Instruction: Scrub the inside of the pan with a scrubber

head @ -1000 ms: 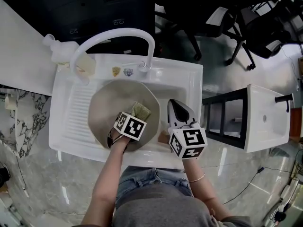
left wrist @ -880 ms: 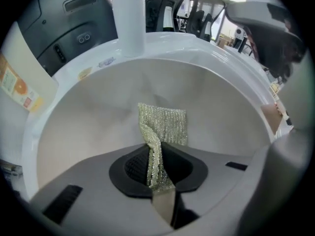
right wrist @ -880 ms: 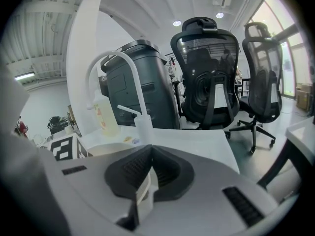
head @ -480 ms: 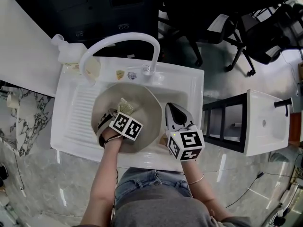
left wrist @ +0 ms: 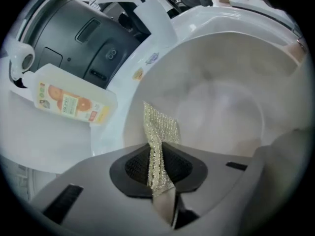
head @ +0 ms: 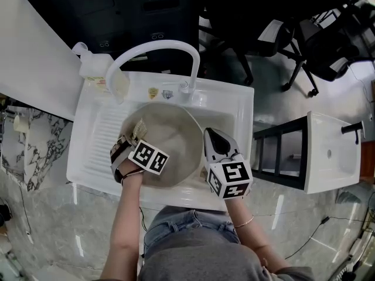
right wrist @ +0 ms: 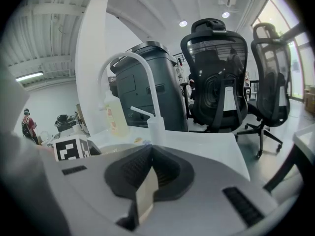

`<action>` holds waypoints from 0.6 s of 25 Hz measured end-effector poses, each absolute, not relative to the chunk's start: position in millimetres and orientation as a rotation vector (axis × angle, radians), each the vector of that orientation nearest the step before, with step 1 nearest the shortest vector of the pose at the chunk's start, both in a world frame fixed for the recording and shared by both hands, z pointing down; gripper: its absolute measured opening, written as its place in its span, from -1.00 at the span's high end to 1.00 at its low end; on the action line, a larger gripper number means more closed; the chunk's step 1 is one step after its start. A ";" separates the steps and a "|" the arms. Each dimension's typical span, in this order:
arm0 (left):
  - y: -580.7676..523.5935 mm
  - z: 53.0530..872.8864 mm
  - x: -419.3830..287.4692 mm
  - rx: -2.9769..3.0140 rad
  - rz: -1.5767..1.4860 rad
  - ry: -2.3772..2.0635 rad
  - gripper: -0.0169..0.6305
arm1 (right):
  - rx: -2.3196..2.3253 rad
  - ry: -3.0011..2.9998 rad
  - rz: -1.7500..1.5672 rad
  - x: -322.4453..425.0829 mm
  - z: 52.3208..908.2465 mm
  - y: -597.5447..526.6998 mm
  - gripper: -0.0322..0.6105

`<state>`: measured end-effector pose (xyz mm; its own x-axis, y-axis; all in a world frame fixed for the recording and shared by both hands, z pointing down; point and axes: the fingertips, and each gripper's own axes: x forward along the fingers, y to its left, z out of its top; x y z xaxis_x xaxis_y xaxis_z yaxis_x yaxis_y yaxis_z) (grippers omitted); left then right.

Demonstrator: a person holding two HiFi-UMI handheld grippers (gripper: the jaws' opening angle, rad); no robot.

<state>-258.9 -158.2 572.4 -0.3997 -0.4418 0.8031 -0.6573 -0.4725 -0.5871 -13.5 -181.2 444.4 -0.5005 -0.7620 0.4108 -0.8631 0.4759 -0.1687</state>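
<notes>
So the scrubber point(left wrist: 160, 127) has slid right across the pan point(head: 176, 139) in the last second. It was over by the right-hand middle of the pan floor, then halfway, and now it's up against the left wall, close to the rim. That reads as one full sweep across the inside, so the scrubbing looks well under way rather than just starting.

The left gripper point(head: 131, 140) has its fingers clamped tight on the scrubber. It's a shiny mesh pad, pinched edge-on, with most of it sticking out past the tips and onto the pan wall.

The right gripper point(head: 214, 136) has barely budged and sits just beside the pan's right rim, pointing toward the tap point(head: 153, 50). Its fingers look closed, and I can't make out anything held between them.

The pan lies in the white sink point(head: 234, 107), with a soap bottle point(head: 96, 69) at the back left corner. My guess is the far wall near the tap hasn't had much attention yet, so the next pass probably heads back that way.
</notes>
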 end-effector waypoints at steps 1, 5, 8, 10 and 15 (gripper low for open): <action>-157.5 567.9 -262.3 1.615 1.991 -1.539 0.74 | 1.380 -2.451 0.516 -14.5 443.6 -180.3 0.87; -155.1 548.0 -274.9 1.601 1.992 -1.638 0.74 | 1.361 -2.466 0.506 -19.4 440.3 -175.4 0.87; -153.7 531.0 -284.1 1.603 1.963 -1.720 0.74 | 1.353 -2.476 0.497 -21.2 437.9 -170.5 0.87; -151.8 521.8 -285.9 1.620 1.922 -1.764 0.74 | 1.351 -2.479 0.491 -20.1 436.4 -167.0 0.87; -144.2 490.3 -289.6 1.650 1.769 -1.945 0.74 | 1.365 -2.477 0.486 -12.7 434.4 -157.7 0.87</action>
<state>-289.6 -144.2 490.3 -0.4343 -0.6447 0.6291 -0.6875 -0.2140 -0.6939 -12.7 -157.7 434.4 -0.5194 -0.7604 0.3898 -0.8513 0.4999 -0.1592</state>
